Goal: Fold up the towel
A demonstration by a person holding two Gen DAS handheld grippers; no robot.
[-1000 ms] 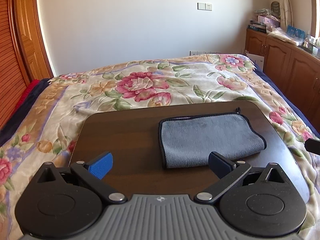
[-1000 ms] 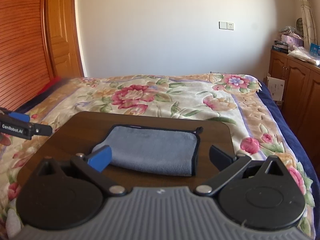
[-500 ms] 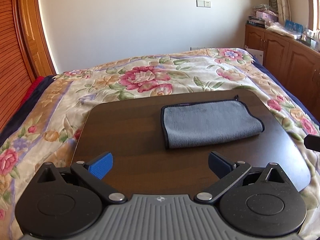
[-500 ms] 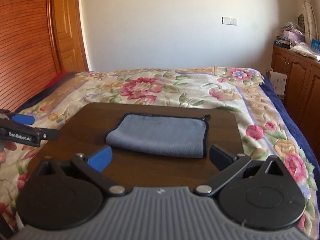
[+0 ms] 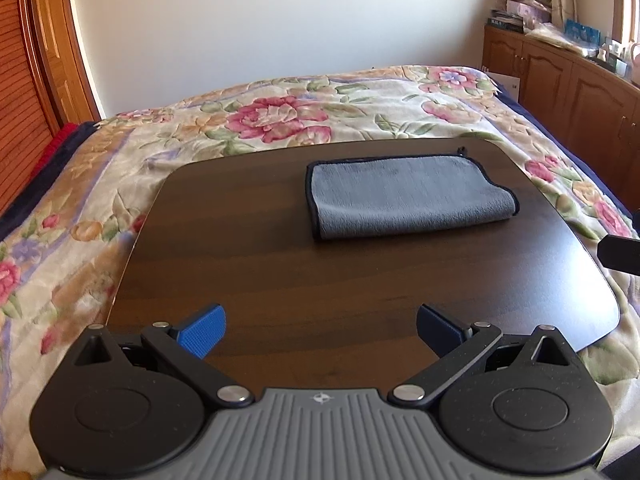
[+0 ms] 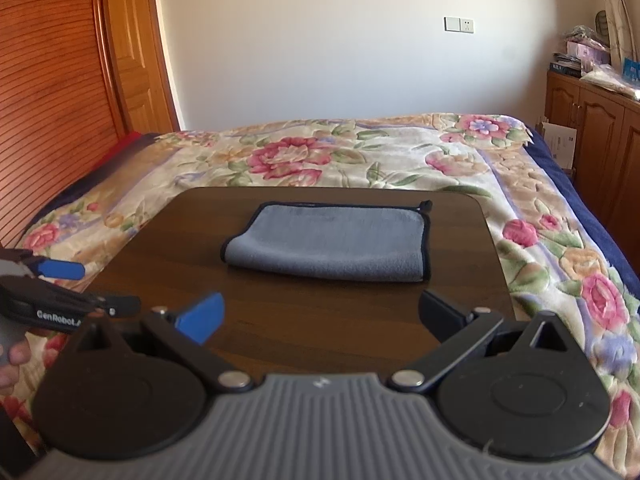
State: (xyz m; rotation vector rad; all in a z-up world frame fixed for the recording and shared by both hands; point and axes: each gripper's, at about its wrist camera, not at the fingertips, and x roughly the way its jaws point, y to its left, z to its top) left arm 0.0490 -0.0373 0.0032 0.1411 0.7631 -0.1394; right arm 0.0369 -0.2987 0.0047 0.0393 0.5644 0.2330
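Note:
A grey towel (image 5: 408,196) with dark edging lies folded flat on a dark wooden table (image 5: 280,272), toward its far right part; it also shows in the right wrist view (image 6: 332,242). My left gripper (image 5: 320,334) is open and empty, over the table's near edge, well short of the towel. My right gripper (image 6: 320,316) is open and empty, near the table's front edge, a little short of the towel's near fold. The left gripper also shows at the left edge of the right wrist view (image 6: 60,288).
The table (image 6: 280,320) stands on a bed with a floral blanket (image 5: 280,116). Wooden cabinets (image 5: 568,80) with clutter on top run along the right wall. A wooden wardrobe (image 6: 60,100) stands at the left.
Both grippers have drawn back from the towel and risen a little; the towel looks farther away in both views. The towel has not moved.

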